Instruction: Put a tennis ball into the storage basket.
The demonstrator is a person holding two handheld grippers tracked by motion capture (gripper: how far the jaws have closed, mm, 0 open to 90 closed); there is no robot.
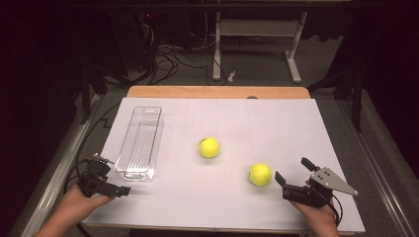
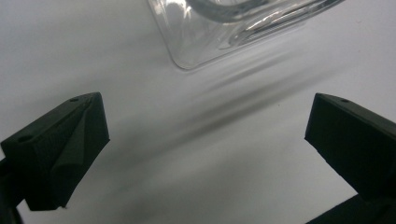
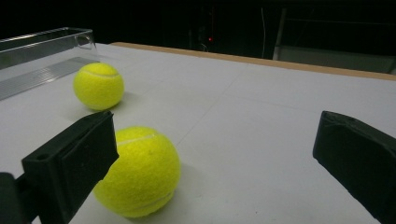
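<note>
Nothing done yet: both balls loose on table, bin empty. Right gripper beside near ball, jaws spread; left gripper spread near bin.

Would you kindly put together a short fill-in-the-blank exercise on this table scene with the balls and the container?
1. The number of yellow tennis balls on the white table is ____.
2. The clear container holds ____ balls.
3. The near ball lies closest to the ____ gripper.
4. The left gripper has its jaws ____, with bare table between them.

Missing words: two; no; right; open
</note>
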